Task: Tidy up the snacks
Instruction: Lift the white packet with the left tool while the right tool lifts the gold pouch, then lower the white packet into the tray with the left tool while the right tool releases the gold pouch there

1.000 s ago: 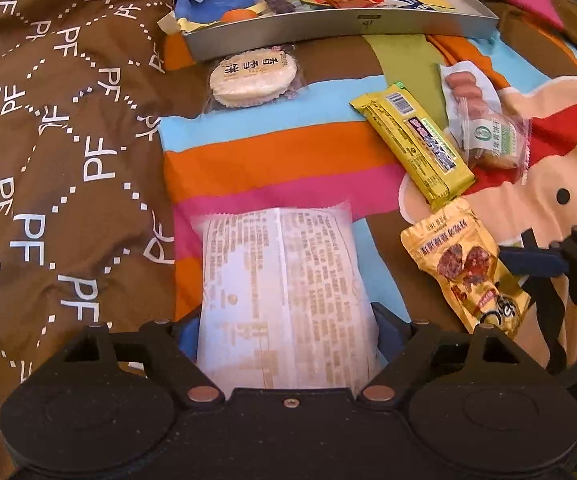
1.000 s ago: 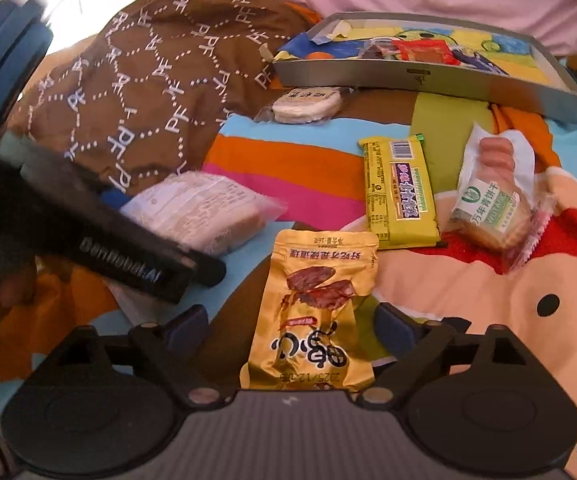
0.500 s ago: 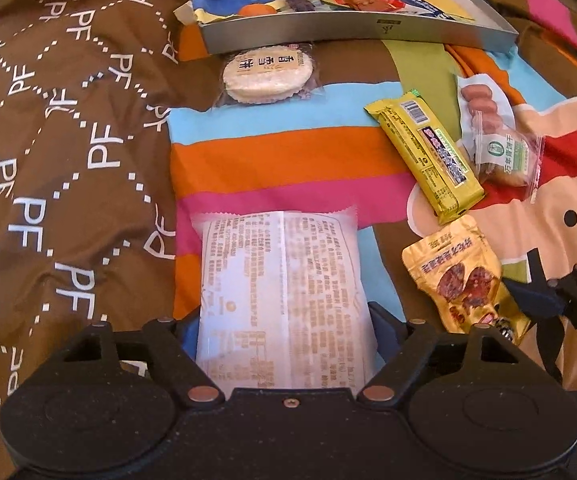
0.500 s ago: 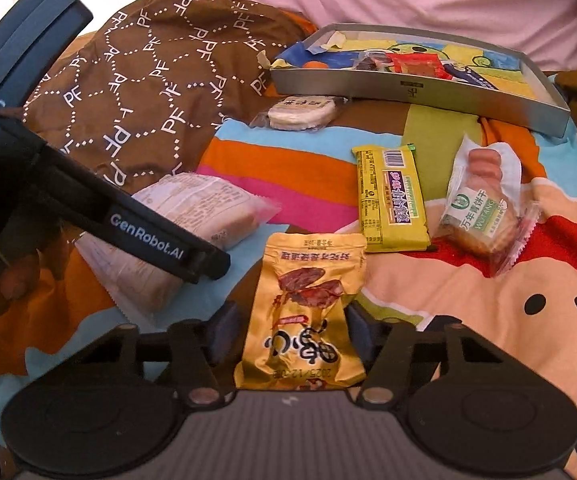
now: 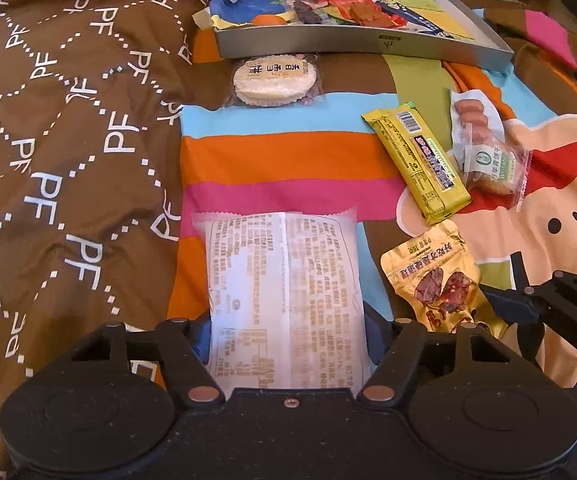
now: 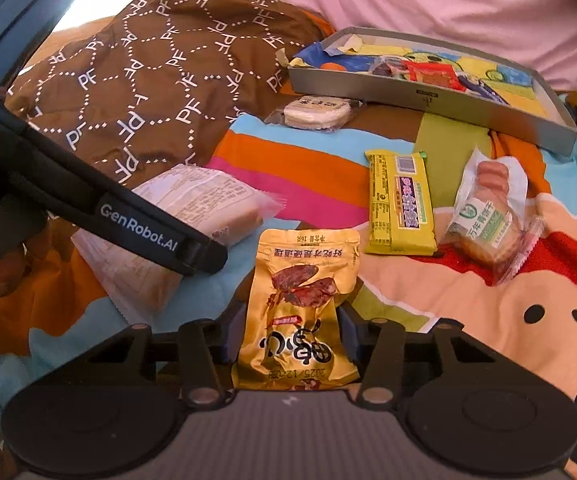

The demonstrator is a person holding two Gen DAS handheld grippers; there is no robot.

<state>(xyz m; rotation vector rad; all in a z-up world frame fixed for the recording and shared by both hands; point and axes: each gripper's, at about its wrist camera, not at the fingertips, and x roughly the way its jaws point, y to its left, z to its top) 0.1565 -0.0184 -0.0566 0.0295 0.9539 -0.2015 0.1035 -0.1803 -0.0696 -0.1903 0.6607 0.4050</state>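
Note:
A white printed snack packet (image 5: 284, 280) lies lengthwise between the fingers of my left gripper (image 5: 288, 336), which is shut on it; the right wrist view shows one left finger (image 6: 192, 252) pressed across that packet (image 6: 204, 200). My right gripper (image 6: 290, 336) is shut on the lower part of a gold pouch (image 6: 304, 280), which is crumpled between the pads. In the left wrist view the pouch (image 5: 436, 276) sits at right with the right gripper (image 5: 528, 308) behind it. A grey tray (image 5: 328, 42) holding a few snacks stands at the far end.
On the striped bedspread lie a round rice cracker (image 5: 274, 80) just before the tray, a yellow bar (image 5: 420, 160) and a clear biscuit packet (image 5: 488, 152). A brown PF-print blanket (image 5: 68, 140) fills the left. Pink fabric (image 6: 448, 8) rises behind the tray (image 6: 408, 92).
My right gripper's fingers have come together on the gold pouch, which now looks squeezed. The left gripper keeps its hold on the white packet and has barely shifted.

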